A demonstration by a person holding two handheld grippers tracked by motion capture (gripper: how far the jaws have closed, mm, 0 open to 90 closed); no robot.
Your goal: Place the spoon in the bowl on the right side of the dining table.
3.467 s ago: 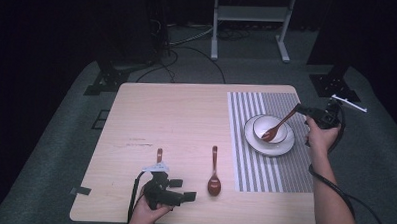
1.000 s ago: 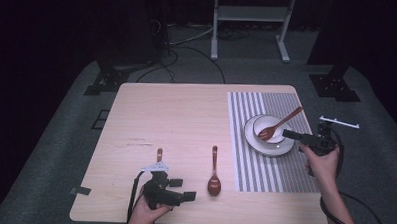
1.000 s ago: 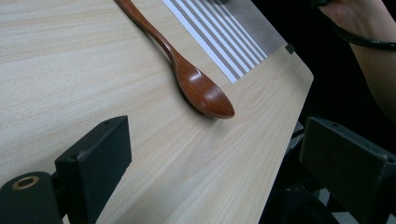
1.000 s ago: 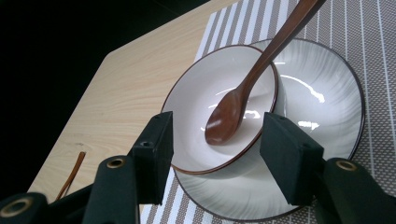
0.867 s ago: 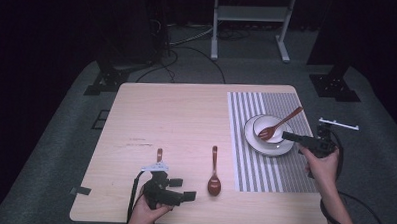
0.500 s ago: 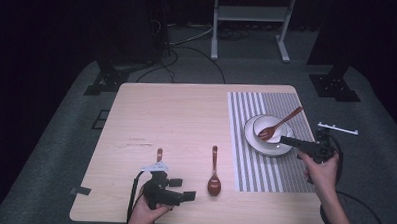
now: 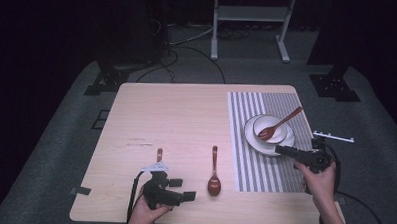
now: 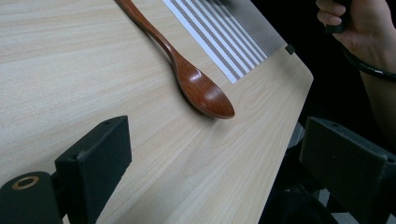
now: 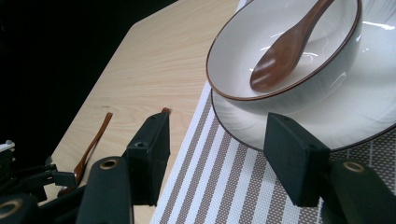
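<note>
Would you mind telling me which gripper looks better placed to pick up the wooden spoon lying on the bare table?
Left, probably. The left gripper sits open just beside the spoon, its jaws facing it. The right gripper is over the striped mat, facing the bowl.

Worktop: pale wooden worktop, fine light grain.
Mat: woven placemat, grey and white stripes.
Bowl and plate: white ceramic bowl with thin brown rim, on white plate.
Spoons: glossy reddish-brown wooden spoon; darker brown spoon in bowl.
Tools: both black.
</note>
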